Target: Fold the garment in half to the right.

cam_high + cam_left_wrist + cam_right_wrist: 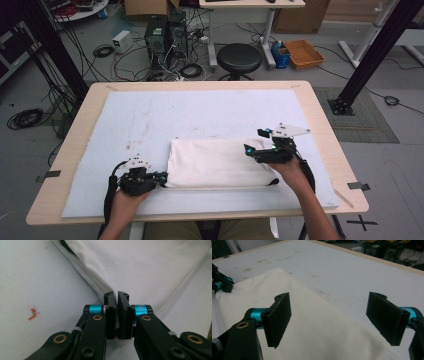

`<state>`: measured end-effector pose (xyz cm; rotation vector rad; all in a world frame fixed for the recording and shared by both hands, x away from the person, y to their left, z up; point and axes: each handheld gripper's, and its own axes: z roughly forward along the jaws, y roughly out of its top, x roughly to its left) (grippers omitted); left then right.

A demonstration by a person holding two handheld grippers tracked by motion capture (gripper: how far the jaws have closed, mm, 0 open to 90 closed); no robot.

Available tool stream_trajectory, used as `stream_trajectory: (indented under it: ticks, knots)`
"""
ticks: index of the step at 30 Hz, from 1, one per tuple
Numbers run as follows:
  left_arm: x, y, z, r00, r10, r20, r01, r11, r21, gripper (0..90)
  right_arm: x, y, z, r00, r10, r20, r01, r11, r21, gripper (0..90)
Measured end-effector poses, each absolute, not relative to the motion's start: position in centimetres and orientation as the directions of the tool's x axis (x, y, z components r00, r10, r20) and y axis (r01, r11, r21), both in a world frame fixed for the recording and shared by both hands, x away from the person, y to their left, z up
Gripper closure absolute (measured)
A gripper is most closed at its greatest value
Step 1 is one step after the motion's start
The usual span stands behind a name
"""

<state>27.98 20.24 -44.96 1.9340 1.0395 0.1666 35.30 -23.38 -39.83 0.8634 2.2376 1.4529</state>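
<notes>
A folded white cloth (215, 162) lies on the white mat (200, 110), near the table's front edge. My left gripper (162, 176) is at the cloth's near left corner. In the left gripper view its jaws (116, 296) are pressed together on a pinched fold of the cloth (150, 262). My right gripper (255, 141) hangs over the cloth's right end with its jaws wide apart. In the right gripper view, the right gripper (328, 317) has nothing between its pads, and the cloth (312, 327) lies below them. The left gripper (222, 281) shows at the far left there.
The wooden table (325, 145) carries the mat, which has a small red mark (33, 314) beside my left jaws. Beyond the table stand a black stool (240, 57), computer towers (165, 35), an orange bin (303, 53) and loose cables on the floor.
</notes>
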Motion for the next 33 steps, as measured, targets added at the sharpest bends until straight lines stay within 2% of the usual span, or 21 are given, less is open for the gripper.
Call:
stream_trajectory:
  ticks: [8, 11, 15, 17, 25, 29, 32, 33]
  knots:
    - [28.1, 20.5, -44.8, 0.657, 0.691, -0.300, 0.590, -0.224, 0.776, 85.3, 38.3, -17.0, -38.4, -0.825, 0.564, 0.047, 0.290, 0.351, 0.890, 20.0]
    - [28.1, 20.5, -44.8, 0.663, 0.685, -0.303, 0.586, -0.222, 0.779, 85.2, 39.4, -14.8, -38.4, -0.835, 0.544, 0.083, 0.320, 0.357, 0.878, 20.0]
    - [28.2, 20.6, -44.8, 0.650, 0.691, -0.318, 0.603, -0.214, 0.768, 85.2, 40.7, -11.8, -38.9, -0.845, 0.522, 0.120, 0.355, 0.378, 0.855, 20.3]
    - [28.2, 20.6, -44.8, 0.648, 0.692, -0.318, 0.605, -0.214, 0.767, 85.3, 41.1, -10.2, -39.3, -0.851, 0.508, 0.130, 0.368, 0.401, 0.839, 23.8]
    - [28.3, 20.7, -44.9, 0.651, 0.687, -0.323, 0.607, -0.216, 0.765, 85.3, 42.2, -3.6, -41.0, -0.876, 0.471, 0.104, 0.374, 0.529, 0.762, 25.2]
    - [28.4, 20.7, -44.9, 0.655, 0.684, -0.320, 0.605, -0.221, 0.765, 85.2, 42.6, -0.9, -42.0, -0.882, 0.466, 0.071, 0.369, 0.589, 0.719, 30.5]
    - [28.4, 20.8, -44.9, 0.653, 0.683, -0.326, 0.609, -0.217, 0.763, 85.2, 42.8, 0.4, -42.6, -0.881, 0.468, 0.062, 0.375, 0.613, 0.695, 38.0]
    - [28.4, 20.8, -44.9, 0.653, 0.683, -0.327, 0.609, -0.218, 0.763, 85.2, 42.9, 0.7, -42.7, -0.886, 0.460, 0.059, 0.371, 0.627, 0.685, 43.1]
